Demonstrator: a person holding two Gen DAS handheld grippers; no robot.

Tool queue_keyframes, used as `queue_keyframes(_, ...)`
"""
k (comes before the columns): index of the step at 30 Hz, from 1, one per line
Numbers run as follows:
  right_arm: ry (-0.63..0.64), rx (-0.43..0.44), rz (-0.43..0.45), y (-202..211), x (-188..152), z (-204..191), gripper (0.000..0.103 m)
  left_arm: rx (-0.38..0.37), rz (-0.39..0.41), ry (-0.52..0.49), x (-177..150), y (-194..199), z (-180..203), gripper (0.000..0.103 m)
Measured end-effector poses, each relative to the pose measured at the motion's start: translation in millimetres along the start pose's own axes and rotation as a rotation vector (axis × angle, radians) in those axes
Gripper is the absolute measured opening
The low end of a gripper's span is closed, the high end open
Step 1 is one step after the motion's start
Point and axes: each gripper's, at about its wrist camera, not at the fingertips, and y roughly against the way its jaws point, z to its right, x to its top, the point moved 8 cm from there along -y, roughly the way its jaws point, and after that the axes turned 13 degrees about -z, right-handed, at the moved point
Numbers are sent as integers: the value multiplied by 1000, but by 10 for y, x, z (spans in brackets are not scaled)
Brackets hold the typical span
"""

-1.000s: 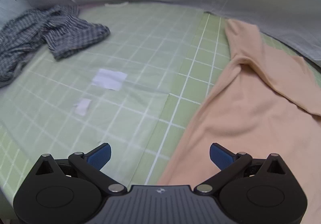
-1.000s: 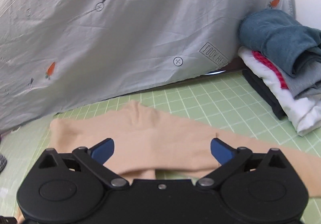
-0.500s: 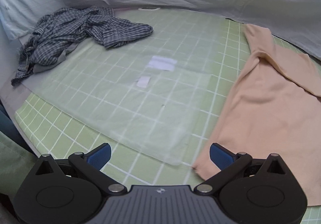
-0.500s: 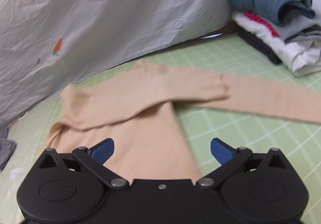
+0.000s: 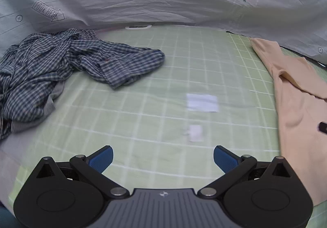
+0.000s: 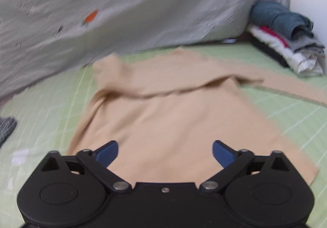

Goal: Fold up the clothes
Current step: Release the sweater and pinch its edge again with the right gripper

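1. Peach long-sleeved top (image 6: 173, 117) is lying flat on the green grid mat (image 5: 163, 76), one sleeve folded across.
2. Left gripper (image 5: 163, 157) and right gripper (image 6: 165, 152) are hovering wide open, gripping nothing.
3. Checked shirt (image 5: 67, 64) is lying crumpled far left.

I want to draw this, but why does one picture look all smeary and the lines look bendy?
Right wrist view: motion blur smears the peach top and grey sheet. Left wrist view: sharper; the checked shirt is crisp, though the fisheye lens curves the green grid mat.
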Motion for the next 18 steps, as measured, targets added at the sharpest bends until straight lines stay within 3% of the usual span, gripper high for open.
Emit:
queue_keyframes(8, 99, 49, -17, -40, -263, -835, 64, -36, -28, -77, 11, -123, -411, 103)
queue_keyframes(11, 118, 58, -42, -144, -340, -1061, 47, -36, -24, -83, 43, -131, -455, 103)
queue_keyframes(18, 143, 14, -78, -221, -448, -1179, 30, -39, -21, -88, 104, -148, -485, 103)
